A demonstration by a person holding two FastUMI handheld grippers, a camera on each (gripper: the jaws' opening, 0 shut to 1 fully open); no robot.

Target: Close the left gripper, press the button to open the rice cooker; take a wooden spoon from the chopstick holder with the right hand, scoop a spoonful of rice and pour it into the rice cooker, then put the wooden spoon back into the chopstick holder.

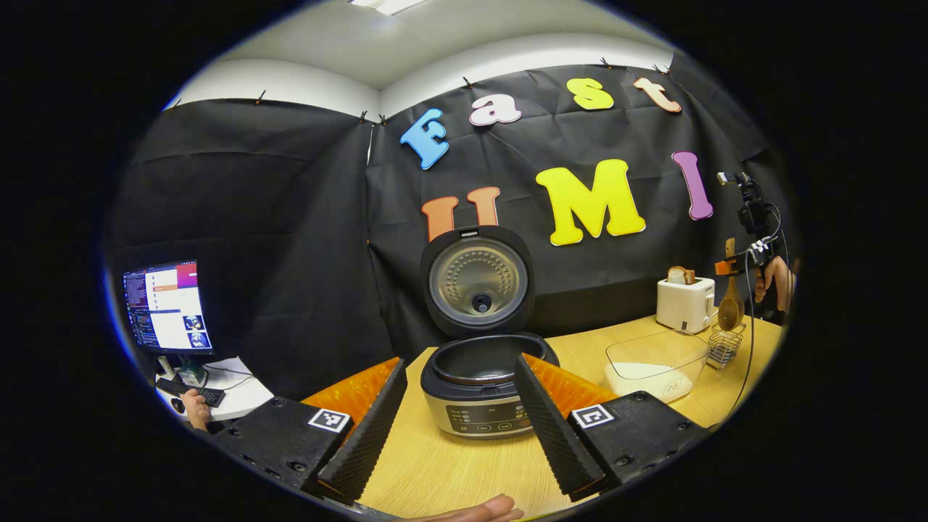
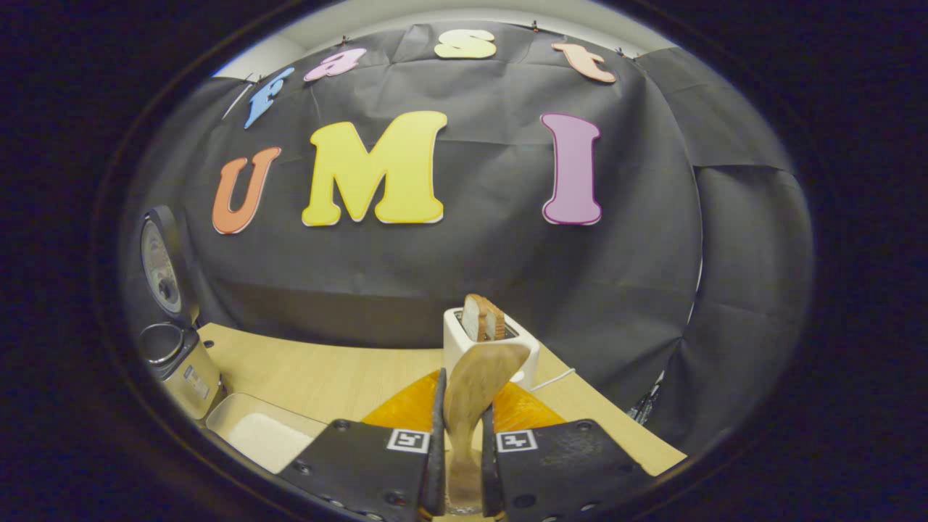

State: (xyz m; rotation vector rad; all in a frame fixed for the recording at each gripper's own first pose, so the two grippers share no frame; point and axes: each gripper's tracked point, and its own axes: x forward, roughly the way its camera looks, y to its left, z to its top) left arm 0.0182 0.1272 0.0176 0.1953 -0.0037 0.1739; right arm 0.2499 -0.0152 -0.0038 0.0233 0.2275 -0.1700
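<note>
The right gripper (image 2: 460, 464) pinches the wooden spoon (image 2: 475, 391) upright; the rice container (image 2: 250, 428) lies down-left of it. The left gripper (image 1: 457, 413) is spread.

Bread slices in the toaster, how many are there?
2, standing side by side in the toaster slot: bread slices behind the wooden spoon. More could hide lower down.

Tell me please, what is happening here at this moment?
A person works with two handheld grippers at a wooden table. The rice cooker already stands open, lid up. The left gripper hangs open in front of it. The right gripper is shut on the wooden spoon, near the chopstick holder. The rice in the clear container is not yet scooped.
</note>
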